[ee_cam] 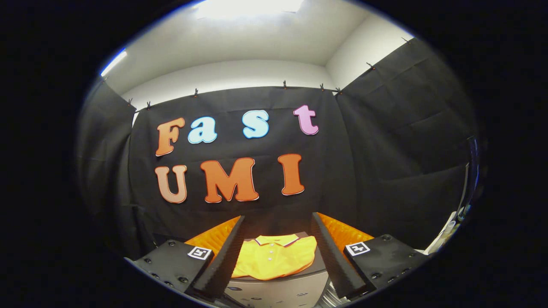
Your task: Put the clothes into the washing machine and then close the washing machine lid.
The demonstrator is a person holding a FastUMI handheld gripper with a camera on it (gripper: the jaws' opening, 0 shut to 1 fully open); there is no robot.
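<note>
Gripper view | hand-held gripper (277,252) was held with fingers spread wide, nothing gripped | yellow polo shirt (276,256) was seen lying flat on the grey washing machine (278,288), between and just beyond the fingers

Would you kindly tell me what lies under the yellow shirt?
The yellow shirt rests on a grey lid, seen between the open hand-held gripper fingers. The lid beneath the cloth is covered.

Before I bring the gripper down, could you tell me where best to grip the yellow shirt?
Probably come from above and pinch the middle of the yellow shirt, below its collar: it lies flat on a grey surface, so only a raised fold gives purchase. The gripper is open, with the shirt seen between its fingers.
</note>
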